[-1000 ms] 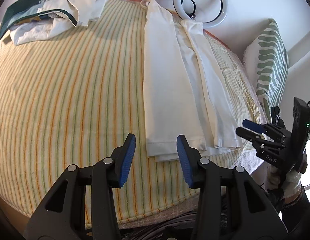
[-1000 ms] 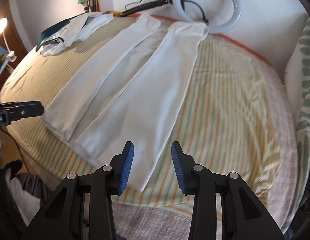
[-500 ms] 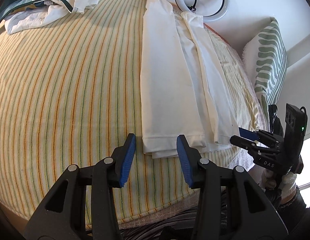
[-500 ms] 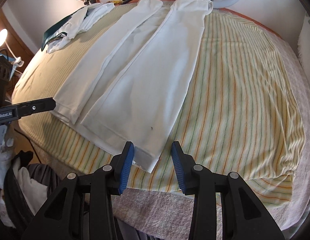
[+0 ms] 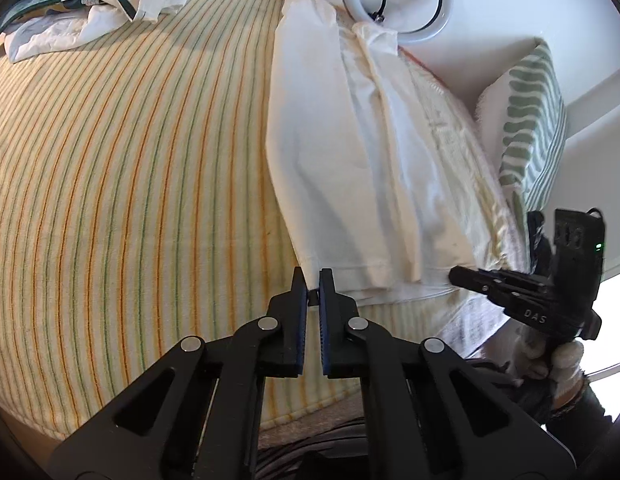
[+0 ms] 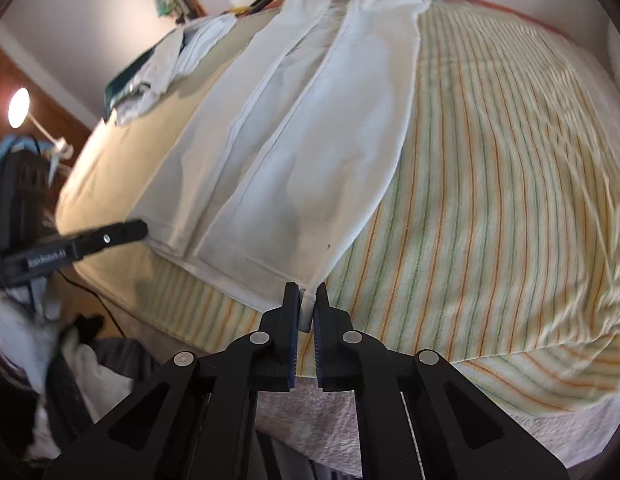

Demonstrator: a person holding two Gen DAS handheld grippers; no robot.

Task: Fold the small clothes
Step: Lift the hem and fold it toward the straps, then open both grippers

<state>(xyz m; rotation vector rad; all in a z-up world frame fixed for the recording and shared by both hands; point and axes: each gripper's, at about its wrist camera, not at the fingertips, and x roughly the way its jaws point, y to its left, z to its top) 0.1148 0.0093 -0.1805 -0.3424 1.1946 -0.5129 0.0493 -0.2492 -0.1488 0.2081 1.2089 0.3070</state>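
Observation:
A white garment [image 5: 342,168] lies lengthwise on the striped bed, its two sides folded in toward the middle. My left gripper [image 5: 313,280] is shut on the near left corner of its hem. My right gripper [image 6: 306,296] is shut on the near right corner of the same garment [image 6: 310,168]. Each gripper shows in the other's view: the right one [image 5: 510,284] at the hem's right end, the left one [image 6: 89,244] at its left end.
A yellow striped bedspread [image 5: 129,200] covers the bed. A pile of other clothes [image 5: 89,4] lies at the far left corner. A ring light [image 5: 410,0] stands by the far wall. A green-patterned pillow [image 5: 530,120] lies at the right. A lamp [image 6: 19,114] glows at left.
Both grippers moved forward to the garment's near hem and shut on its two corners; they were open and apart from it before.

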